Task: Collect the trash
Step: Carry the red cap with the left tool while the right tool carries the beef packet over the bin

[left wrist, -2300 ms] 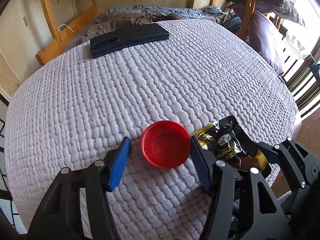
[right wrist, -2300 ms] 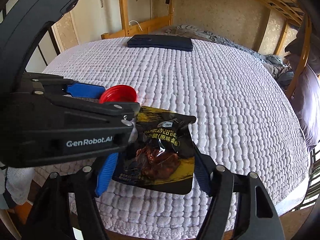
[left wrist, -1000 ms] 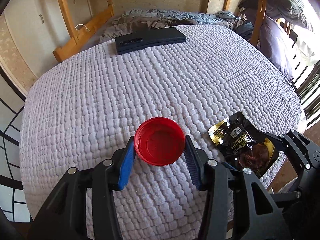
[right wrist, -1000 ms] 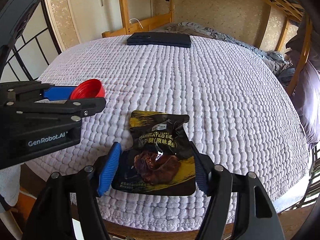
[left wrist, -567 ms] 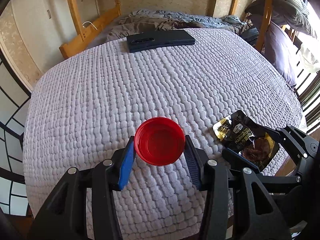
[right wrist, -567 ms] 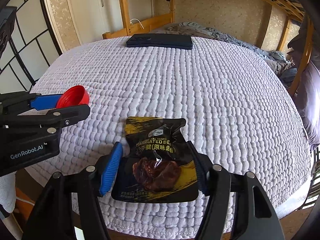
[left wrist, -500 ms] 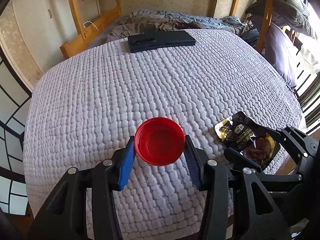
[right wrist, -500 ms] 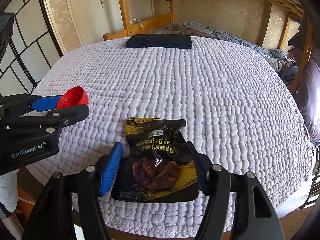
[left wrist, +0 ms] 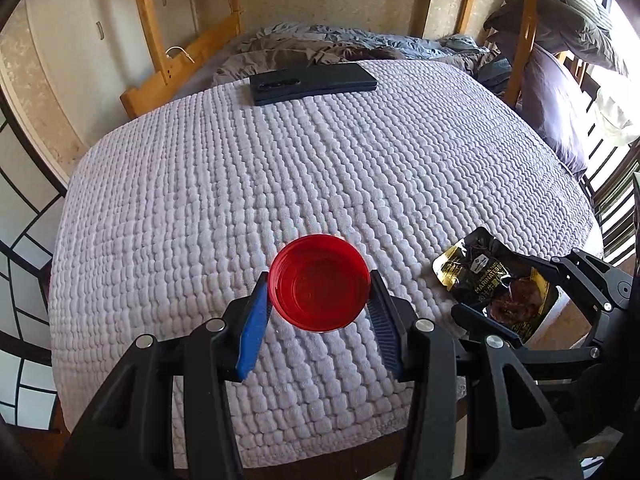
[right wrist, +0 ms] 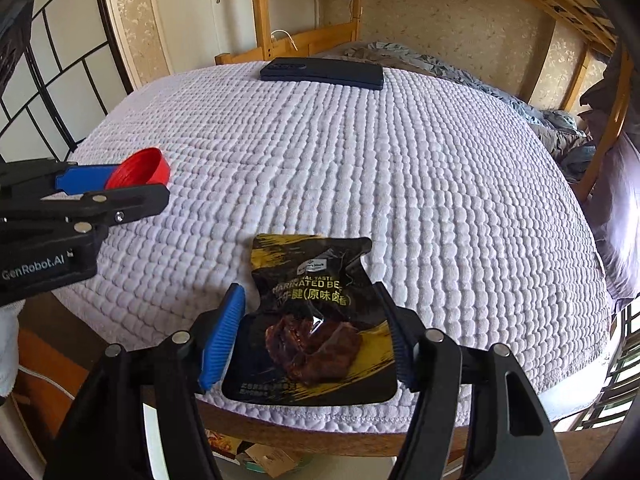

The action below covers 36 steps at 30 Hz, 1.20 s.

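**Two Grippers, Two Pieces of Trash**

Two hand-held grippers worked at the near edge of a table covered by a bumpy lavender mat [left wrist: 320, 168]. Furthest left, the left gripper [left wrist: 319, 312] had its blue pads pressed against both sides of a red plastic lid [left wrist: 319, 282], held open side up and lifted clear of the mat; the right wrist view showed the same lid [right wrist: 138, 169] raised above the cloth. To its right, the right gripper [right wrist: 310, 334] stood part-way open around a black-and-gold marinated beef packet [right wrist: 312, 316]. The packet sat between the pads and overhung the table edge; its sides met or nearly met both pads, and whether they truly squeezed it could not be told. Further back, near the far edge, a dark flat phone-like case [right wrist: 322, 73] lay on the mat, well apart from both grippers.
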Each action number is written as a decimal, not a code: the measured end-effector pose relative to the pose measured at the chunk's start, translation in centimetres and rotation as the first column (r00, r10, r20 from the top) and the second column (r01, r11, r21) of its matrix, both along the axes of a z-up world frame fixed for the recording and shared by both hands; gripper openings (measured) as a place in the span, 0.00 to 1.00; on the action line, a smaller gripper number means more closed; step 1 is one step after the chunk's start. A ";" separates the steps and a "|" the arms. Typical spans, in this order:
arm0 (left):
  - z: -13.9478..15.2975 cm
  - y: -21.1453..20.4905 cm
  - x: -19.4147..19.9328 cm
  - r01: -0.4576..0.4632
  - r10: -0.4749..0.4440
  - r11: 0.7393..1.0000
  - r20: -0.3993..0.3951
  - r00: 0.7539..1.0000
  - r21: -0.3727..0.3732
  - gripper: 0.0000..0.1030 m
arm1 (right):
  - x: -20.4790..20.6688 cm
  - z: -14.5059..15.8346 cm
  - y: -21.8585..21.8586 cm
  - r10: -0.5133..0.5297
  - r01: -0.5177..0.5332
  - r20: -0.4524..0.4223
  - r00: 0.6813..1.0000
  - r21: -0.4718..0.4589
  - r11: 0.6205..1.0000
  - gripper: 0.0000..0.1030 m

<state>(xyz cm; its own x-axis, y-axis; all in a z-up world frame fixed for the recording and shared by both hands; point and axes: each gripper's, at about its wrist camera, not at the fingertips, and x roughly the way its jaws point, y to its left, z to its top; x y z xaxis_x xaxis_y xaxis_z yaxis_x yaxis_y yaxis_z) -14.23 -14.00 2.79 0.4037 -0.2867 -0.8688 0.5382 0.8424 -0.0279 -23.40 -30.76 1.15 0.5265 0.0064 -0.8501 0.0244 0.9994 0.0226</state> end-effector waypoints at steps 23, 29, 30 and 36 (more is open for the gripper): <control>1.1 1.0 -1.7 -0.013 0.013 1.000 0.006 1.000 -0.019 0.48 | -2.2 0.8 -0.1 0.009 -0.010 0.010 1.000 0.048 0.999 0.63; 1.2 1.0 -2.6 -0.003 0.003 1.000 -0.006 1.000 -0.028 0.48 | -3.1 1.7 0.2 0.026 -0.027 0.019 0.999 0.053 0.998 0.63; 1.1 1.0 -2.8 -0.002 0.002 1.000 -0.009 1.000 -0.029 0.48 | -3.3 1.8 0.2 0.031 -0.031 0.020 0.999 0.049 0.998 0.63; 0.9 1.2 -4.3 -0.001 0.000 0.999 -0.027 1.000 -0.042 0.48 | -4.1 2.4 0.1 0.040 -0.041 0.024 0.999 0.057 0.998 0.63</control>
<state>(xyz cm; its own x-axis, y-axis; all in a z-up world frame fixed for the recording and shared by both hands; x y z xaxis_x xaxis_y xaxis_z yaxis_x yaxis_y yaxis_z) -18.53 -12.84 3.72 0.3803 -0.3230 -0.8666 0.5363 0.8404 -0.0779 -27.54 -30.61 3.51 0.5442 0.0767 -0.8354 -0.0175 0.9966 0.0802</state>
